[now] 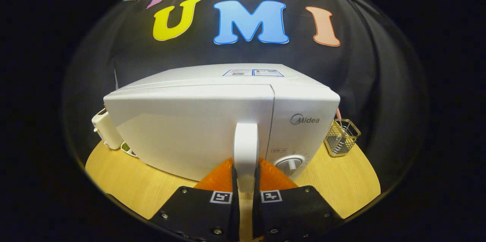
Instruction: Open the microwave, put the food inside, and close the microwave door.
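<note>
While my claw (245,187) pinches the microwave's upright door handle (245,147), one finger pressing each side of its lower end, I judge the step in hand to be pulling the door open. To do it well, I should keep the pinch firm and draw back along an arc about the hinge, which I take to be on the door's far edge from the handle, not straight out, so the handle does not slip free or the oven drag across the table. The microwave (228,117) is a white box with a plain, smooth door (190,124), which looks closed or nearly so; its seam runs just beside the handle, and a round dial (290,164) sits low on the control panel. It stands on a pale wooden table (125,185). A wire basket (341,137) stands near the oven's dial side, and a white object (106,128) peeks out by the opposite side.
</note>
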Available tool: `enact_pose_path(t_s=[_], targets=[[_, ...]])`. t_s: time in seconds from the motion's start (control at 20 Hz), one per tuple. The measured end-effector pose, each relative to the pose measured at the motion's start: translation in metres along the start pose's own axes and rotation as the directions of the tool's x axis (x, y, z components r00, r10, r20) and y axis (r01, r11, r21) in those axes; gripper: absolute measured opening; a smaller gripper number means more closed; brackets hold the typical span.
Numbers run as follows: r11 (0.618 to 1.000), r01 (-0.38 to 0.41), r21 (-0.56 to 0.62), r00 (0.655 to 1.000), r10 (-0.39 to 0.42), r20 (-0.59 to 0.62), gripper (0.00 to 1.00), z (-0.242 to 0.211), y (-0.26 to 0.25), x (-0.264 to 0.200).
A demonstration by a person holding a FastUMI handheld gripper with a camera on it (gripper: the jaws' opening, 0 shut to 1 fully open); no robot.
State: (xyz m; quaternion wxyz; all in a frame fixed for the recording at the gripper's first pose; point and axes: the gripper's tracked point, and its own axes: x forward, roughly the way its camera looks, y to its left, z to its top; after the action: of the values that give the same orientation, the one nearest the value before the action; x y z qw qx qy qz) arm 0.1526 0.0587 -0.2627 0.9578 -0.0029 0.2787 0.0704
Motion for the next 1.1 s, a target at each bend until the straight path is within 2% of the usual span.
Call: enact_pose_path(t_s=[0.5, 0.55, 0.8, 1.0, 1.1], targets=[[0.999, 0.023, -0.042, 0.999, -0.025, -0.029, 0.13, 0.001, 0.001, -0.008], [0.997, 0.033, -0.065, 0.999, -0.035, -0.029, 0.05, 0.0, 0.001, -0.007], [0.997, 0.044, -0.069, 0.998, -0.048, -0.048, 0.05, -0.001, 0.001, -0.01], [0.99, 0.038, -0.132, 0.998, -0.044, -0.042, 0.05, -0.019, 0.012, -0.044], [0.995, 0.028, -0.097, 0.996, -0.036, -0.082, 0.05, -0.026, 0.015, -0.053]])
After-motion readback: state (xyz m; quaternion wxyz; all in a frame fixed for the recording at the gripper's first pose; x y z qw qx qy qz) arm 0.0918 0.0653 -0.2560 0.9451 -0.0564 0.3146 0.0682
